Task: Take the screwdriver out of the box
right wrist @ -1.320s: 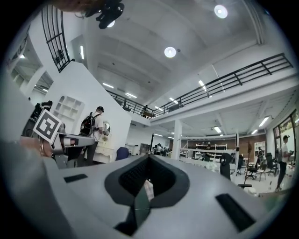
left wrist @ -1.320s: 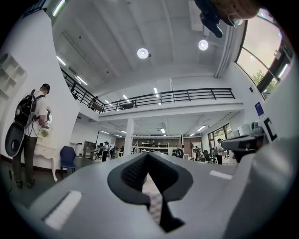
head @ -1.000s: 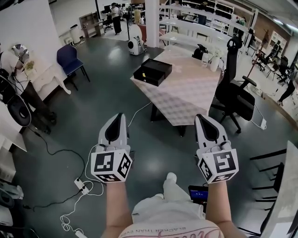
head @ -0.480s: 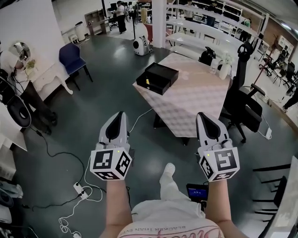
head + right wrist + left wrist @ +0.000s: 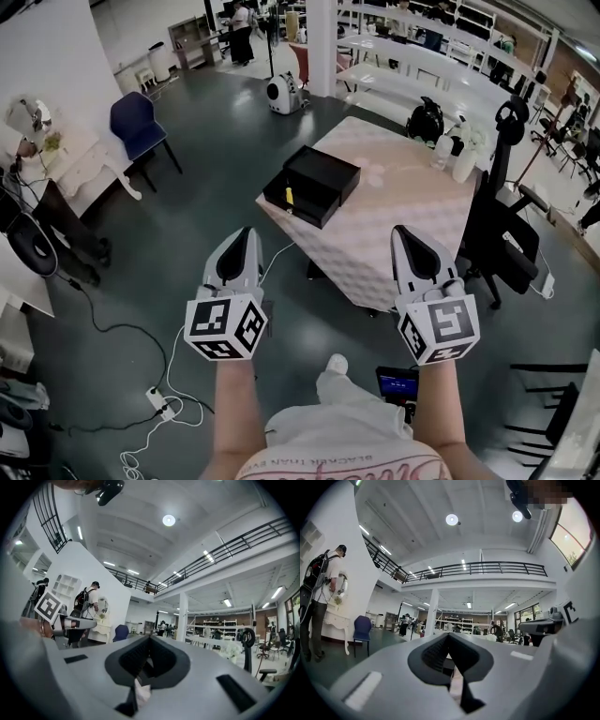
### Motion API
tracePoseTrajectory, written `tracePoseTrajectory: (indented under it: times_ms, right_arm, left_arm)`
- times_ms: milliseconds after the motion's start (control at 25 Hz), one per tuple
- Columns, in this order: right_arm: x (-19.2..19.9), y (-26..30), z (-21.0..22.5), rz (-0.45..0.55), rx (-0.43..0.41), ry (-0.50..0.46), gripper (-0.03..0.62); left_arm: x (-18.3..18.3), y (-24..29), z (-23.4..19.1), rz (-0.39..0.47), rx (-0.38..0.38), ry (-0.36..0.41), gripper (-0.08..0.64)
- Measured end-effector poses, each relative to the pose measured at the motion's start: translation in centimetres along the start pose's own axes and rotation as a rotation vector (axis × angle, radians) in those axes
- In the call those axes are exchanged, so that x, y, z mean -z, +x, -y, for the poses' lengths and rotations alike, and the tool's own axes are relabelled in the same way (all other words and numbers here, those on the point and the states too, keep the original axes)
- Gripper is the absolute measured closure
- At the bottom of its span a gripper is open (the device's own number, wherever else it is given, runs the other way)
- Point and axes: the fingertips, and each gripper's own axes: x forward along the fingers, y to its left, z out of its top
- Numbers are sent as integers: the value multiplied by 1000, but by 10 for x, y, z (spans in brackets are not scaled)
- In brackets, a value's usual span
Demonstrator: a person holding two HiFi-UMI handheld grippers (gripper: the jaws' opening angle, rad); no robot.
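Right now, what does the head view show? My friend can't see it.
A person holds the left gripper and right gripper, both shut, out toward a table. A black box sits at its left corner, something small and yellow showing in it.

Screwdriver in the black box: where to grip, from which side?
Grip the screwdriver by its yellow handle, the only part showing, in the open lower part of the black box. Probably best to come from above on the near side; the raised part blocks the far side.
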Motion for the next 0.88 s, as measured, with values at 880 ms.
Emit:
tracePoseTrajectory:
  times_ms: [880]
  right_arm:
    - [41, 164, 105, -54, -15, 2, 586]
  left_arm:
    - [50, 213, -32, -172, 50, -50, 463]
